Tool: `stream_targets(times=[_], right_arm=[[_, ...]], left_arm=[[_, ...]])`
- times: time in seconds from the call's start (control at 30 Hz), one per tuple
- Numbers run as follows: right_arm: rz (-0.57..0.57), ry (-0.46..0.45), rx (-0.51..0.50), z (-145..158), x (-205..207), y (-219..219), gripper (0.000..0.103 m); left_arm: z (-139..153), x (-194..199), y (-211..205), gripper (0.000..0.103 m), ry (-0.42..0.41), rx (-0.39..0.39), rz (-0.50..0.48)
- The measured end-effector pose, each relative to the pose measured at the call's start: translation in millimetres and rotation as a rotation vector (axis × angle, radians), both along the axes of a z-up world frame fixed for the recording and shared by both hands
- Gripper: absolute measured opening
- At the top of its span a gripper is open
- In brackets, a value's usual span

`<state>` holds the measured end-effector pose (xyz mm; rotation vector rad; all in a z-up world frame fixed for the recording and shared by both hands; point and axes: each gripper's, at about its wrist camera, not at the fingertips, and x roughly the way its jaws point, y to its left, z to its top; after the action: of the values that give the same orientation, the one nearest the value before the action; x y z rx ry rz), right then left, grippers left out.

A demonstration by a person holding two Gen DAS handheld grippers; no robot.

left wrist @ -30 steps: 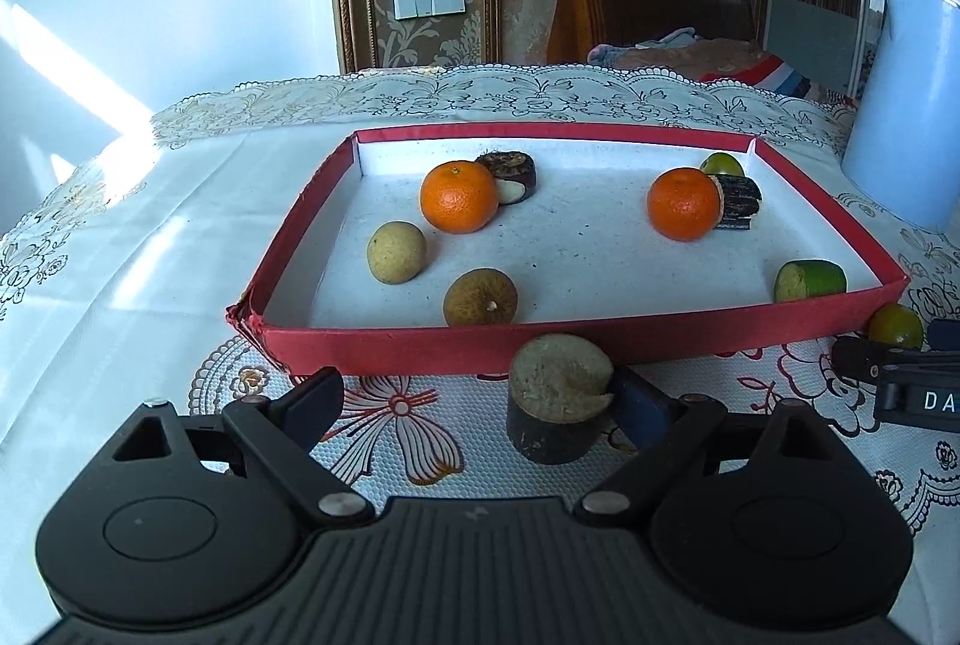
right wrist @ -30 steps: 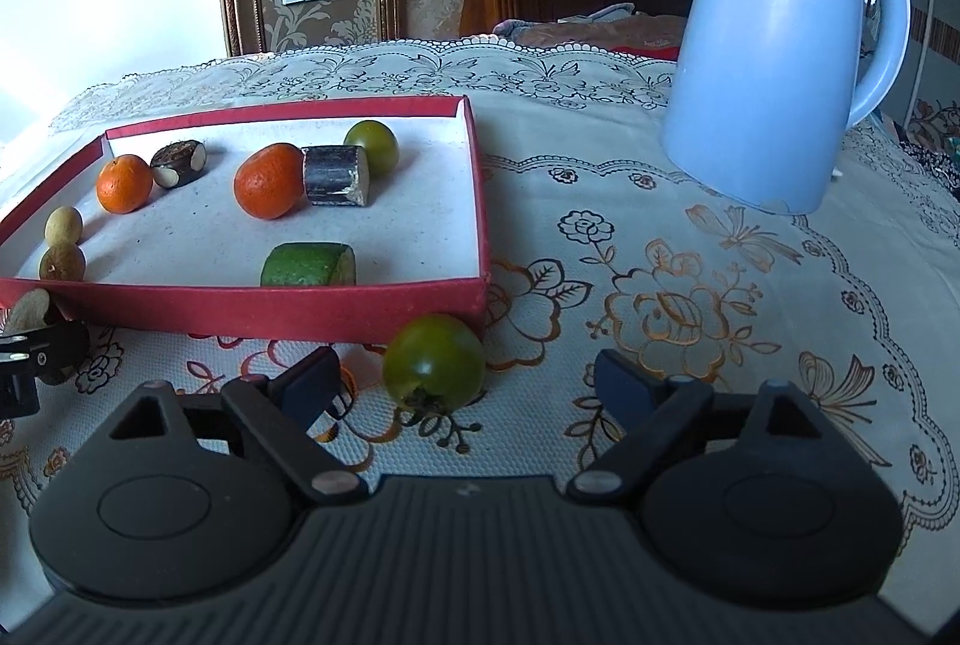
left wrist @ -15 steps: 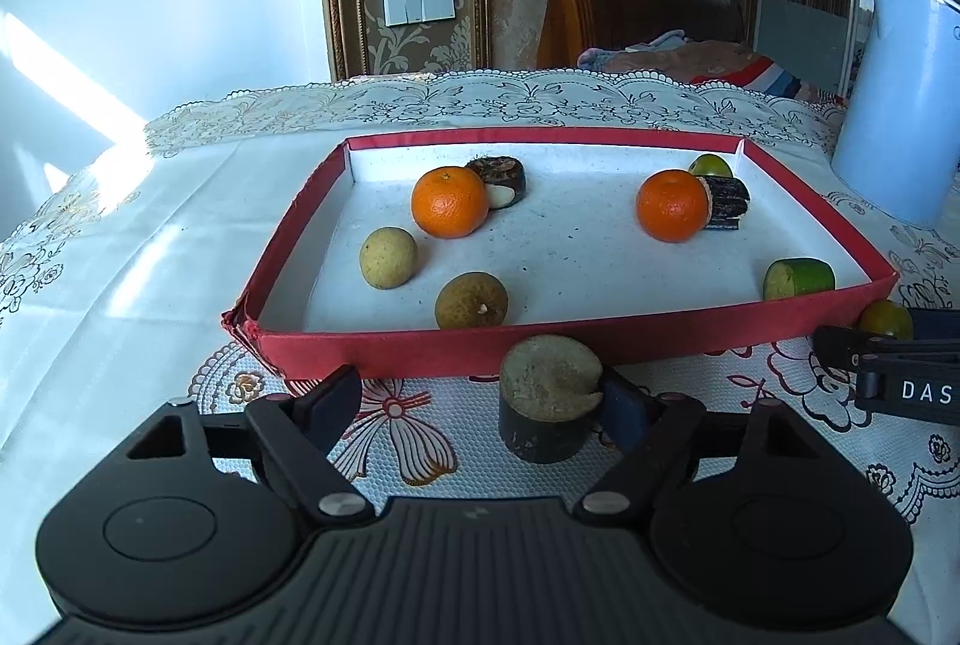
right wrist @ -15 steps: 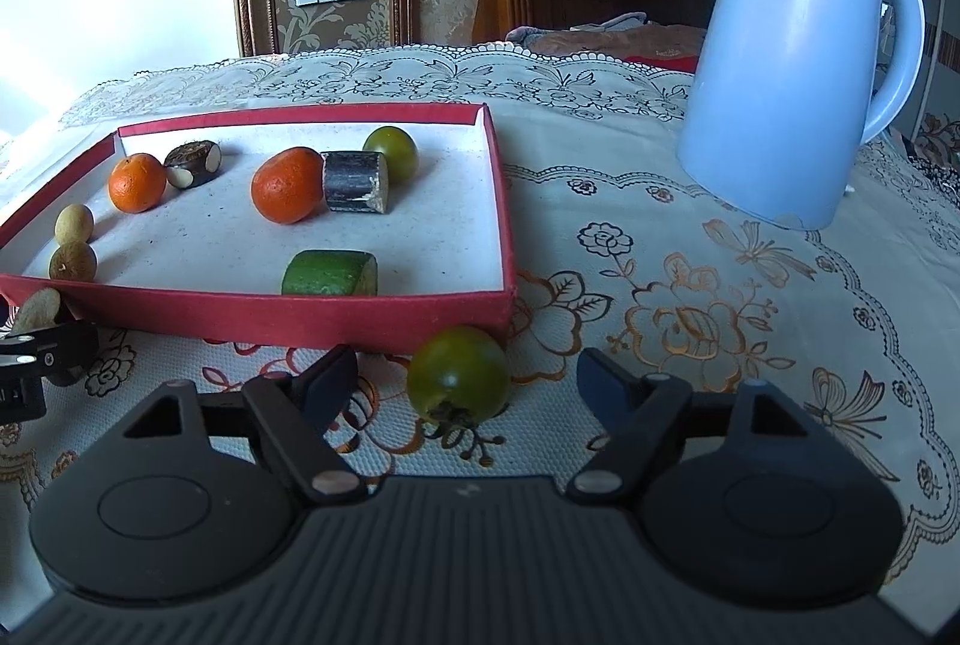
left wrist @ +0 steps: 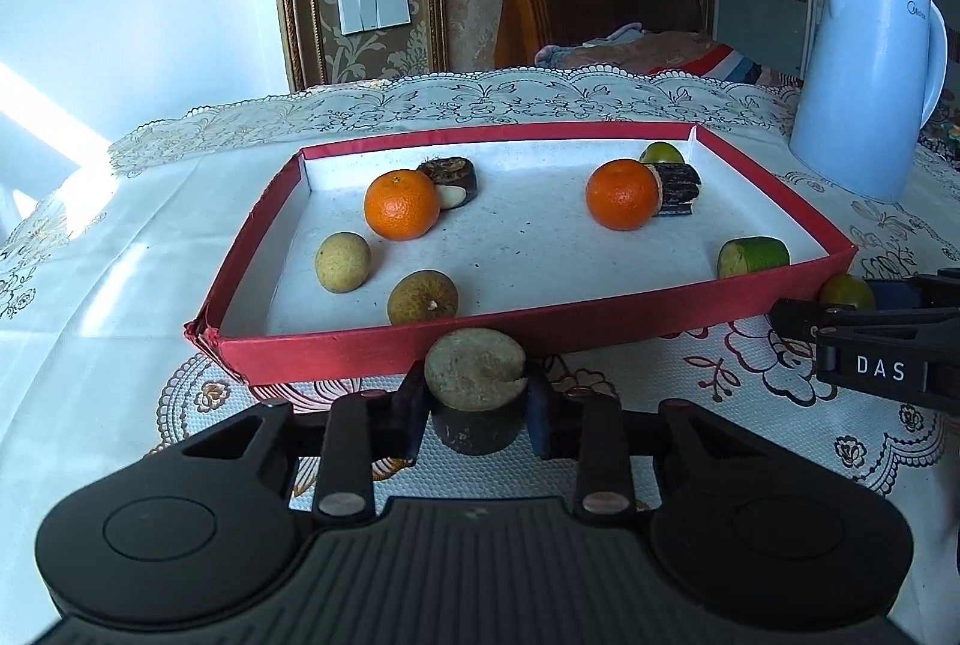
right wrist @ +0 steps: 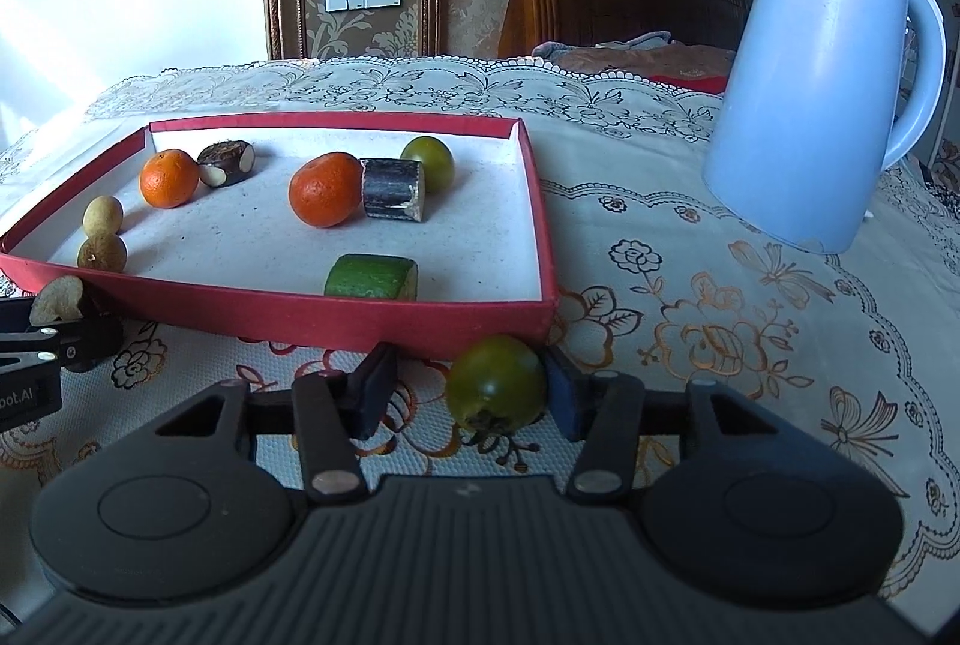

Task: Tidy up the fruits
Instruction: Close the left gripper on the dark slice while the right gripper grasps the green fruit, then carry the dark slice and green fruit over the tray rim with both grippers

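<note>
The dark stubby piece (left wrist: 474, 393) with the pale top could slip out when the left claw (left wrist: 477, 414) lifts it, because it is short and round and the two pads only pinch its sides. It sits on the bench (left wrist: 120, 285), just in front of the near wall of the red tray (left wrist: 600, 330), so a low lift could also bump it on that wall and knock it loose. The left claw is shut tight on this piece, low over the bench and pointing straight at the tray. The green round fruit (right wrist: 495, 381) could roll away, because the right claw (right wrist: 468, 393) is only partly closed. Its right pad touches the fruit or is just beside it, but its left pad is apart from it, so a push from one side could send the fruit rolling left along the bench. That fruit lies on the bench too, just in front of the tray's near right corner. The right claw is low and level, pointing at the far side, with the blue kettle (right wrist: 816, 87) standing well apart on the right. Two oranges, small brown fruits and a green piece already lie inside the tray.
</note>
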<state>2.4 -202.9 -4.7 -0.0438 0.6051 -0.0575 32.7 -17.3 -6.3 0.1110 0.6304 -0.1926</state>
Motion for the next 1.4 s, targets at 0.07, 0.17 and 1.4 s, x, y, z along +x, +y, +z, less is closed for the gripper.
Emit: stream_targets(times=[0.07,0.17,1.4], right_arm=[[-0.004,-0.004,0.000,0.3,-1.1,-0.6,0.046],[-0.008,-0.007,0.002,0.6,-1.9,-1.4,0.043],[0.051,-0.191,0.047,29.1,-37.1,4.8,0.031]], left_arm=[[-0.1,-0.8,-0.9,0.032,-0.004,0.008,0.000],[0.1,-1.4,-0.9,0.032,-0.005,0.012,0.000],[20.5,-14.2,16.5,0.032,-0.103,-0.106,0.003]])
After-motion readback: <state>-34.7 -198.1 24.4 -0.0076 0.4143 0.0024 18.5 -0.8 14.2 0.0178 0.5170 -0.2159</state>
